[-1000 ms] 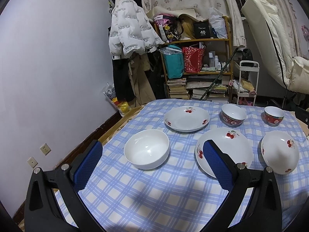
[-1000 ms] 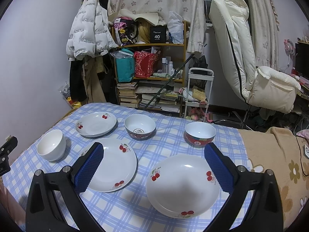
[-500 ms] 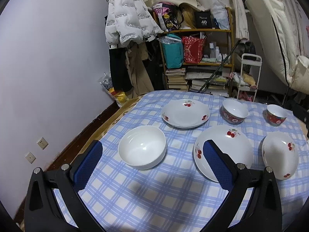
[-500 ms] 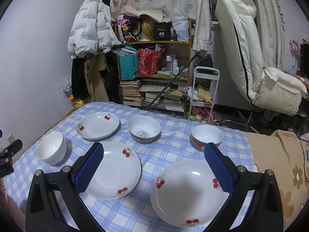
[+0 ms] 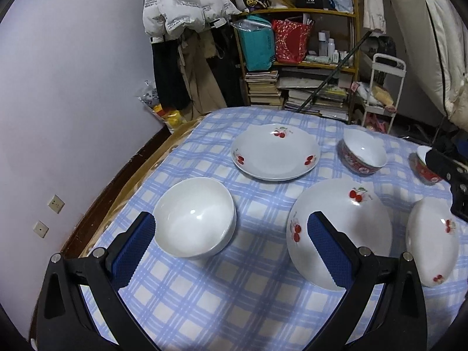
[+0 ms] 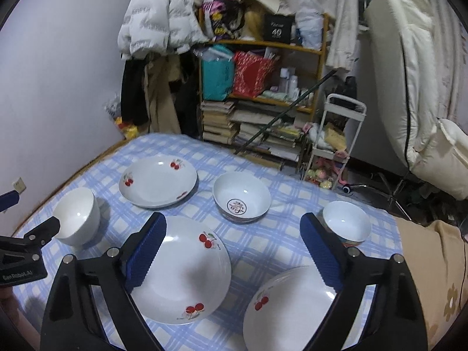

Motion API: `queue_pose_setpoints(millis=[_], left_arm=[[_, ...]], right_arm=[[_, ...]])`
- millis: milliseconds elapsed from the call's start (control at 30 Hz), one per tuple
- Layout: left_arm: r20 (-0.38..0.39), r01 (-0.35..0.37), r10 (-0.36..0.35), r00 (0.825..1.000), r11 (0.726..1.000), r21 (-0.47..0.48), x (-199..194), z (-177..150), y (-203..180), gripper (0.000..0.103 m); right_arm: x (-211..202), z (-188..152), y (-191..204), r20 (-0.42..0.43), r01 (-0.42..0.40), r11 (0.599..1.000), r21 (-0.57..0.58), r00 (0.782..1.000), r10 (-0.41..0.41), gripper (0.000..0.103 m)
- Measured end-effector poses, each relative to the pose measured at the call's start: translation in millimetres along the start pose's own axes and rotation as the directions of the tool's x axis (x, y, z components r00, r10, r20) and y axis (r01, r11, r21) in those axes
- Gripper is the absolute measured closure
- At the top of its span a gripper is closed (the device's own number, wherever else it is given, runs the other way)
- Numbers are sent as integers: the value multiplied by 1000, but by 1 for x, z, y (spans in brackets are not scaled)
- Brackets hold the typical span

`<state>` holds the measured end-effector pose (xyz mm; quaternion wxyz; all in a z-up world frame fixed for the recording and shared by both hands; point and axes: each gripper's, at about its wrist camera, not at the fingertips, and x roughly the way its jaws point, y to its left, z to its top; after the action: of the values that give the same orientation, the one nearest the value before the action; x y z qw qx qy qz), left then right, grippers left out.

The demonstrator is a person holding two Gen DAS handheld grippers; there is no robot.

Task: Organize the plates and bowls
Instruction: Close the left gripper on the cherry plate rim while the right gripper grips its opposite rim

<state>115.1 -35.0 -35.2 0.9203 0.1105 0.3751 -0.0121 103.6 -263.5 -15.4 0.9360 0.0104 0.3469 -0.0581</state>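
My right gripper (image 6: 231,251) has its blue-padded jaws spread wide with nothing between them; they have just been closing slightly. My left gripper (image 5: 231,251) is likewise released and empty. Over the last second both views have tilted down and pushed in, so the crockery on the blue-and-white checked tablecloth (image 5: 234,307) fills more of each frame.

In the right view the middle white cherry-print plate (image 6: 181,269) sits lower centre, just beyond the left pad, and a second cherry-print plate (image 6: 289,310) lies lower right. In the left view the plain white ceramic bowl (image 5: 196,216) sits centre-left, just beyond the left pad.

I read this as an approach: nothing stacked yet, and probably bowl and plate are the first picks, though the fisheye blurs depth.
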Motion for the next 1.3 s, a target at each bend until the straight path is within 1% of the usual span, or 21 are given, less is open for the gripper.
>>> queue_pose_setpoints(millis=[33,100,167,233,300,433,567,667,800,867,933,1000,1033,1067,1100,1133,1167,1200,1233,1300], left_arm=[[-11,7,-7,1000,1000,6,4,-1,-4,1],[-48,45,-44,998,999,9,16,-3,-12,1],[-70,61,-60,996,998,7,25,-5,-18,1],[-94,79,-78,992,997,-1,34,-7,-25,1],[-125,102,-102,987,995,-10,44,-11,-31,1],[-181,122,-121,976,992,-2,65,-17,-43,1],[-227,138,-138,964,990,-13,82,-20,-45,1],[-258,152,-153,954,988,-23,94,-23,-46,4],[-296,174,-175,939,984,-30,108,-27,-48,12],[-324,182,-183,928,983,-34,117,-31,-49,18],[-343,184,-186,921,982,-38,123,-32,-50,27],[-359,190,-194,913,981,-48,129,-34,-51,34],[-370,196,-203,907,979,-55,133,-36,-50,39],[-385,217,-226,895,974,-68,137,-37,-50,42],[-399,233,-245,884,969,-80,140,-38,-50,50],[-413,243,-260,873,965,-94,143,-40,-50,58],[-425,252,-274,862,962,-110,147,-43,-50,59],[-425,260,-284,859,959,-116,147,-43,-50,62],[-420,273,-298,857,954,-120,147,-43,-51,67],[-408,286,-300,862,953,-97,143,-42,-54,73]], right_arm=[[6,1,0,-13,-4,1000,-3,1000,4,11],[19,1,-1,-41,-21,1000,0,999,21,14],[30,-1,-3,-60,-31,999,9,998,32,16],[41,-4,-4,-86,-45,999,15,995,46,24],[53,-8,-5,-123,-65,998,25,990,67,28],[72,-17,-6,-176,-80,996,35,981,85,30],[92,-25,-8,-224,-84,996,43,970,91,31],[106,-30,-8,-255,-95,995,42,961,103,37],[120,-36,-6,-290,-109,993,36,950,115,38],[127,-39,-4,-309,-115,993,31,944,119,40],[133,-43,-4,-329,-125,992,30,936,128,46],[141,-47,-4,-350,-133,991,33,927,136,46],[143,-49,-4,-357,-133,991,34,924,136,47],[147,-51,-4,-368,-135,990,35,919,138,47],[149,-52,-4,-377,-138,990,37,915,142,53],[152,-54,-4,-393,-146,988,39,907,150,65],[156,-55,-3,-408,-151,988,42,900,155,71],[159,-57,-3,-424,-152,987,45,892,156,79],[162,-59,-3,-436,-148,988,48,886,154,81],[162,-60,-5,-438,-150,987,61,884,161,81]])
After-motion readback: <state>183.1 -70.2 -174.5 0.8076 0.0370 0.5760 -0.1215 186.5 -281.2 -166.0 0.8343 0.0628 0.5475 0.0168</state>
